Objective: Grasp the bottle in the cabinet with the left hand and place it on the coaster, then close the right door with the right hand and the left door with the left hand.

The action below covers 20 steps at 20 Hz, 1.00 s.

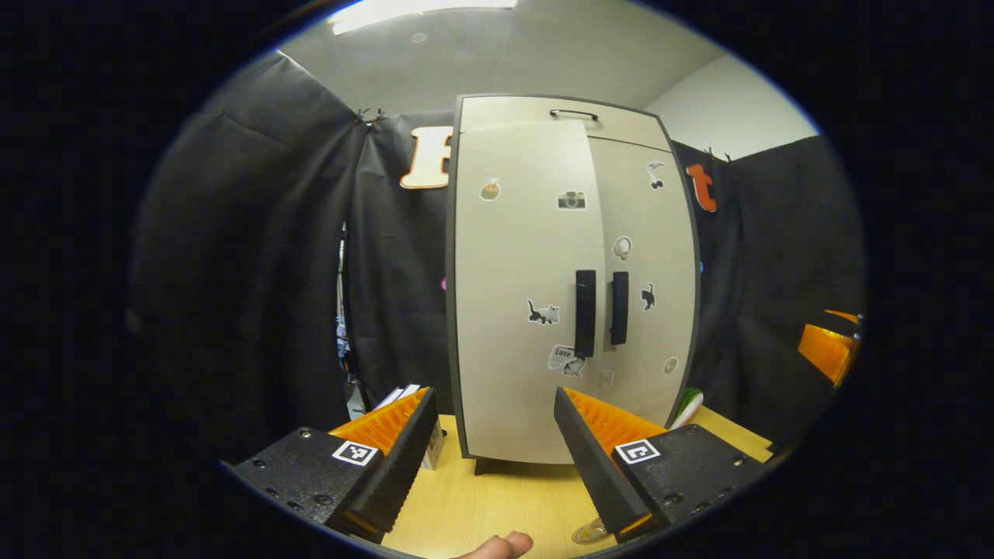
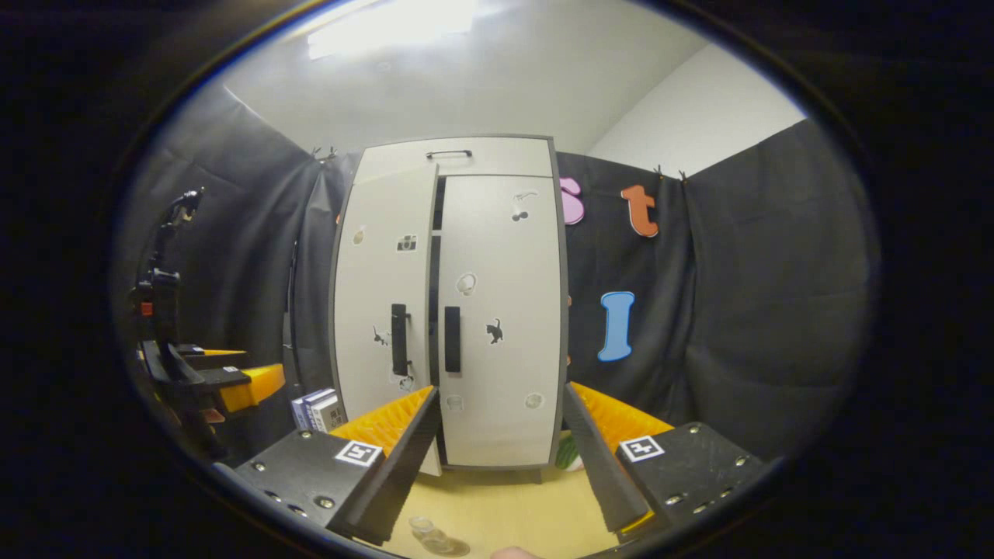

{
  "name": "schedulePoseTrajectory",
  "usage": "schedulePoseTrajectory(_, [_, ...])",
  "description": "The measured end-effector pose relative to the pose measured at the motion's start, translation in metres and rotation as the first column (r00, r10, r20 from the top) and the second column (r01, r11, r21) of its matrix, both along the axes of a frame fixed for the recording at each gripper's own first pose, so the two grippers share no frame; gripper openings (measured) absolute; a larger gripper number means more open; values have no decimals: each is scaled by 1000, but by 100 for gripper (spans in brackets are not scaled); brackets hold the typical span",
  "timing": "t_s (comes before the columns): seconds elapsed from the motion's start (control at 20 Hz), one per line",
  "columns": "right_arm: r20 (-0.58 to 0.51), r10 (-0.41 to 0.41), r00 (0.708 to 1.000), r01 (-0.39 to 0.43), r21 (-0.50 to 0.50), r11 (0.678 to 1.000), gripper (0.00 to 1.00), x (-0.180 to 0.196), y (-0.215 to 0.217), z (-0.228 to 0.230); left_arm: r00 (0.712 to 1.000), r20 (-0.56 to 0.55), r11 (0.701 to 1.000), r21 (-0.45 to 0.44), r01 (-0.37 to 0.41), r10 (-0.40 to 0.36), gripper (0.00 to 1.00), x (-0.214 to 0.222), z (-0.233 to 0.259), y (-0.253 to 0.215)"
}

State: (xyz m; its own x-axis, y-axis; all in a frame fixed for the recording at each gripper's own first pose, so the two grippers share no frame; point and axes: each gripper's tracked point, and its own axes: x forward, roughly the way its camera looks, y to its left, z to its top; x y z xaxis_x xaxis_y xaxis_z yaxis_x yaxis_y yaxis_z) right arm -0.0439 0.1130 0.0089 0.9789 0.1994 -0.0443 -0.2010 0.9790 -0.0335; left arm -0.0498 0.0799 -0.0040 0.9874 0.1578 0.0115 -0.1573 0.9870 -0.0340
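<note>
One cabinet (image 1: 571, 287) upright on wooden table (image 1: 505, 497), two doors: right door (image 2: 501, 318) flush, left door (image 2: 384, 310) slightly ajar, dark gap between. Two black handles (image 1: 585, 313) side by side at centre seam. Bottle not discernible; small clear object (image 2: 431, 534) on table at near edge, identity unclear. Left gripper (image 1: 492, 454) fingers apart, empty, facing left door. Right gripper (image 2: 501, 454) fingers apart, empty. Bare tabletop between cabinet and grippers.

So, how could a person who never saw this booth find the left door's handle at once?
Look at the pale two-door cabinet standing on the wooden table. Two dark vertical handles sit side by side at its middle seam. The left door's handle is the one with a cat sticker beside it, on the slightly open door.
</note>
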Motion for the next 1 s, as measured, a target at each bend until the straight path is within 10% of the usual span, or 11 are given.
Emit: schedulePoseTrajectory(1.0, [20,-60,998,60,-13,998,96,11,-23,-6,986,38,987,35,160,-161,96,27,-3,-62])
